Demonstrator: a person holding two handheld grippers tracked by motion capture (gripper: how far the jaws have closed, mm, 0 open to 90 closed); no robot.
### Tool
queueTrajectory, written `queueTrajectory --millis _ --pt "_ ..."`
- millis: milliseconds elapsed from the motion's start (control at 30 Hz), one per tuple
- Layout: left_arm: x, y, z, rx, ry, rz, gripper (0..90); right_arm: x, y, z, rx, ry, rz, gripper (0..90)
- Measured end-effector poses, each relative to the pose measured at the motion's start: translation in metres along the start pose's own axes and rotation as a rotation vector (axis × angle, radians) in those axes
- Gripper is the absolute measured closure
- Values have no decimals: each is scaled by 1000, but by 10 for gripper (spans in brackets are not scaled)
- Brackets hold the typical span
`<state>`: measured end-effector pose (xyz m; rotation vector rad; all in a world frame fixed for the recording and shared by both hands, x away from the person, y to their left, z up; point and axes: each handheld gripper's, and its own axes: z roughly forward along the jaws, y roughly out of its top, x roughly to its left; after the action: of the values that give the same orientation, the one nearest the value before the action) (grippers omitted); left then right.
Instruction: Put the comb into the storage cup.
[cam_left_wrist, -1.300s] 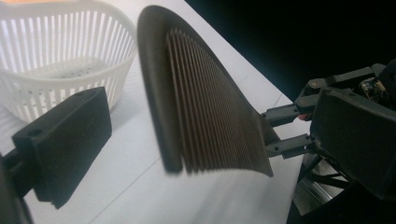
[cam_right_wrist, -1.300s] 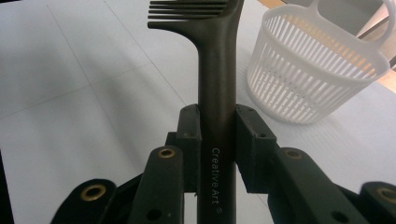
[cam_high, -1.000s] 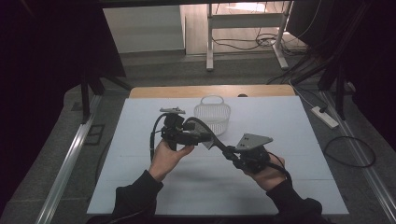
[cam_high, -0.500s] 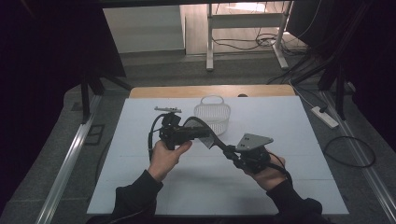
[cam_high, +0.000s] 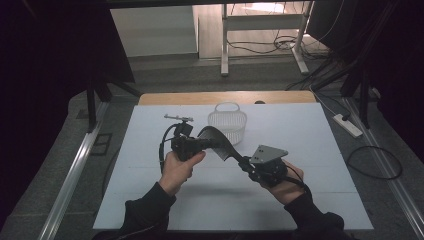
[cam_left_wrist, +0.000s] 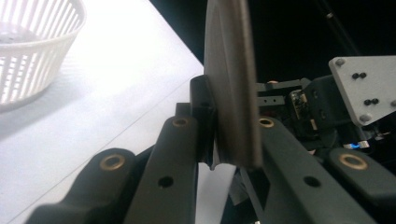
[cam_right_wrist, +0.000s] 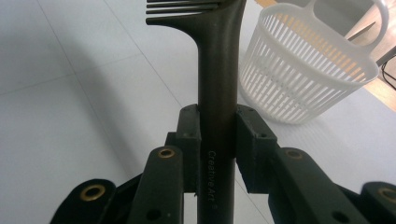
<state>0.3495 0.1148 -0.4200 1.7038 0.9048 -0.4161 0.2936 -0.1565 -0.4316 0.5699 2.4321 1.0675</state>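
The dark grey plastic comb with a long handle and a wide toothed head (cam_high: 218, 141) is what we hold above the white table (cam_high: 310, 145), just in front of the white slotted plastic basket with a loop handle (cam_high: 227, 124). Our right gripper (cam_high: 241, 162) has its jaws clamped on the comb's handle, with a pad pressed against each side of it. Our left gripper (cam_high: 207, 143) has just been closing its jaws, and they now pinch the comb's head edge-on, the blade squeezed between the pads. Both grippers sit on the near side of the basket, the left one closer to it. The basket stands upright on the table, and through its slots we see nothing lying inside. A small grey metal bracket (cam_high: 179, 118) lies just left of the basket, apart from it.
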Motion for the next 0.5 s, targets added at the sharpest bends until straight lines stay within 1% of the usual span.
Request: queueTrajectory --millis 67,200,333,500 --pt "-1 0 0 3 5 0 861 0 -1 1 2 4 2 724" --pt "0 0 0 -1 -1 -7 863 -1 -1 1 1 5 5 720" --pt "0 0 0 -10 -3 0 864 -1 -1 2 -6 10 16 707" --pt "-2 2 -4 -26 3 12 871 -3 -3 2 -17 24 34 622"
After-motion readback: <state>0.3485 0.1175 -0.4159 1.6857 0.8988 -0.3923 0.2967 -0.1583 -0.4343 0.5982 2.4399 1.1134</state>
